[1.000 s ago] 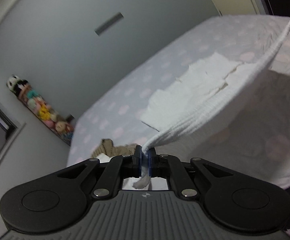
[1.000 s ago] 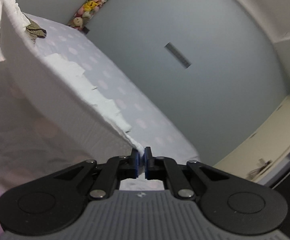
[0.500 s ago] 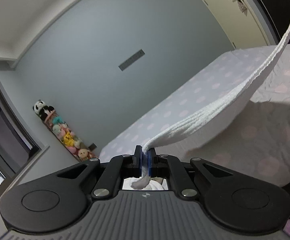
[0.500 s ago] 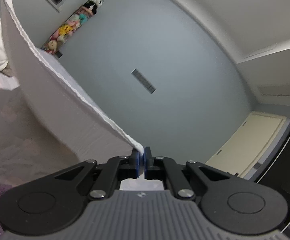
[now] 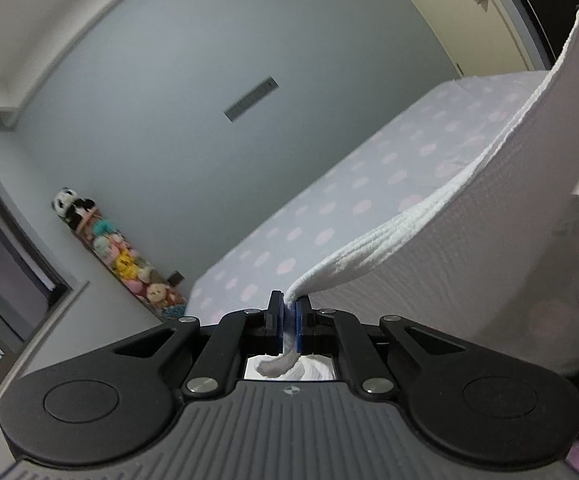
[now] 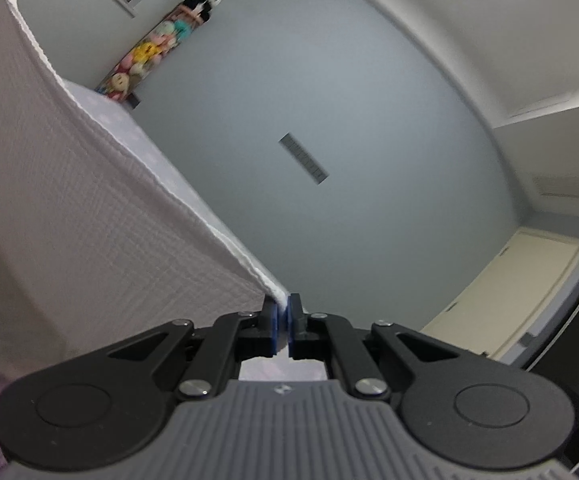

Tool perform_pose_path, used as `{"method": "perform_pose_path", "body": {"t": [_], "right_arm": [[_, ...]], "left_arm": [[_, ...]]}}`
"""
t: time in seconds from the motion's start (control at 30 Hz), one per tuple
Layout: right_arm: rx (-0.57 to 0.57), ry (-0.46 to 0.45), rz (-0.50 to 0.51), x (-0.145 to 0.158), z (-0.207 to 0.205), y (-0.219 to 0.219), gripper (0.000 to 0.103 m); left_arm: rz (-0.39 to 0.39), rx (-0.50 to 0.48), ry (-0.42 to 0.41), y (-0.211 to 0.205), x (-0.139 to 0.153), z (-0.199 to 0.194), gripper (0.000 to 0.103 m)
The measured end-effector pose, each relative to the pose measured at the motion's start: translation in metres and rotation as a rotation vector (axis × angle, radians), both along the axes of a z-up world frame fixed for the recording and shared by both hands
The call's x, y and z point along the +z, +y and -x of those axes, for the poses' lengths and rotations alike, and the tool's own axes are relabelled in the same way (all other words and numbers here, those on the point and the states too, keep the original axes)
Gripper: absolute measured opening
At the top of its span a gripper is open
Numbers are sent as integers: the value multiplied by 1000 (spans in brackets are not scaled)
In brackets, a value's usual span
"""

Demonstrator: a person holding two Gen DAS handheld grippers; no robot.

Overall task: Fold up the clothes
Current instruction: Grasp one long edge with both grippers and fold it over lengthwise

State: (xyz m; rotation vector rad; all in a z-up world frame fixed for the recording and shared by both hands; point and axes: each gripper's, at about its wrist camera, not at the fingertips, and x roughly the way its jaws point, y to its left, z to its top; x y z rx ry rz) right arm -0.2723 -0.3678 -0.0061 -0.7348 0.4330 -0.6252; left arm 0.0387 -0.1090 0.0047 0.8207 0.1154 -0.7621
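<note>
The left claw (image 5: 288,307) is clamped on one corner of the white waffle-weave garment (image 5: 469,216) and the right claw (image 6: 282,307) pinches the other — the cloth hangs stretched between them above the dotted bed (image 5: 369,168), filling the right of the left view. To fold well, keep the top edge taut and level, then lower it evenly so the hem lands flat.

The cloth (image 5: 469,248) hangs stretched between the left gripper (image 5: 288,304) and the right gripper (image 6: 282,307), above the bed (image 5: 369,168). Behind the bed stands the wall (image 5: 193,92); a stack of soft toys (image 5: 129,264) stands, it seems, at the bed's far left corner.
</note>
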Motion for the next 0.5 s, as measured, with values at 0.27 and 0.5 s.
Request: {"method": "perform_pose_path", "body": {"t": [0.27, 0.5], "right_arm": [[-1, 79, -93, -8, -108, -83, 5], [-2, 177, -181, -43, -205, -158, 5]], "left_arm": [[-66, 12, 81, -81, -23, -99, 4], [-159, 32, 190, -148, -72, -177, 4]]}}
